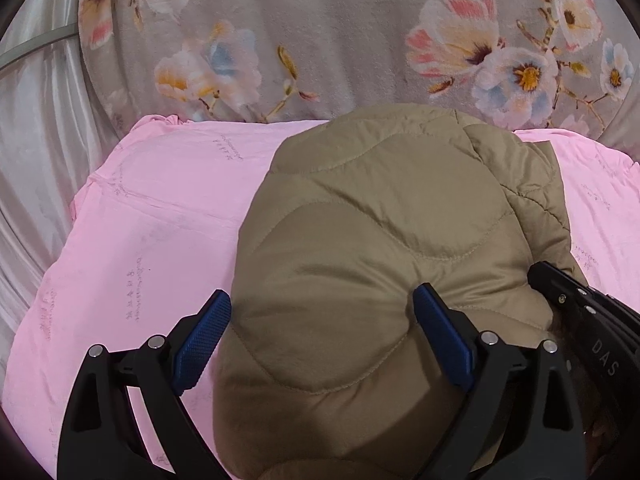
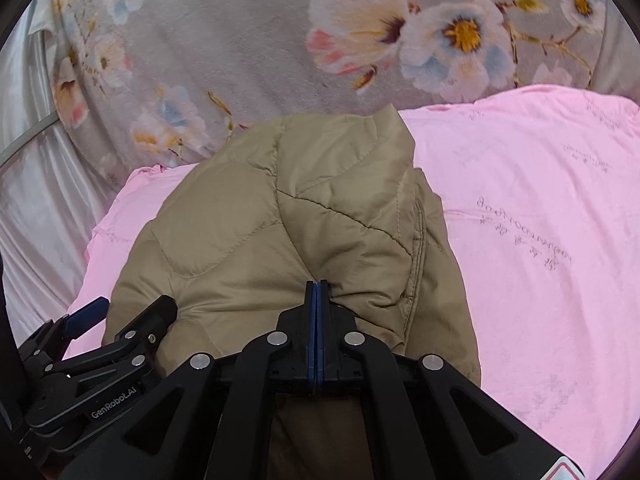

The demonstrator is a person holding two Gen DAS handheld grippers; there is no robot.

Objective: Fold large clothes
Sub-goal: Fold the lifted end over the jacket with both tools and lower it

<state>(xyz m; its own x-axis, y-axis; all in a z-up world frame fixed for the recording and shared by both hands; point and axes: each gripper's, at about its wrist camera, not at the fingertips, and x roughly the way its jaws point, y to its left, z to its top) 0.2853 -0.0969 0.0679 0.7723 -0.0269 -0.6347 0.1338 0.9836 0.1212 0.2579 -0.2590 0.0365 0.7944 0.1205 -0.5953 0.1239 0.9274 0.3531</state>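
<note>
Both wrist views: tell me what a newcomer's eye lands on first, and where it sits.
First, the puffy tan quilted jacket, bunched in a heap at centre on the pink sheet. Next, the grey blanket with big pastel flowers across the back. Up close, the right gripper is shut at the jacket's near edge, while the left gripper stands open over it.

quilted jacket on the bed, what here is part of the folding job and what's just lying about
Part of the job:
tan quilted jacket
left hand-held gripper
right hand-held gripper

Lying about:
pink sheet
floral blanket
silvery curtain
</note>
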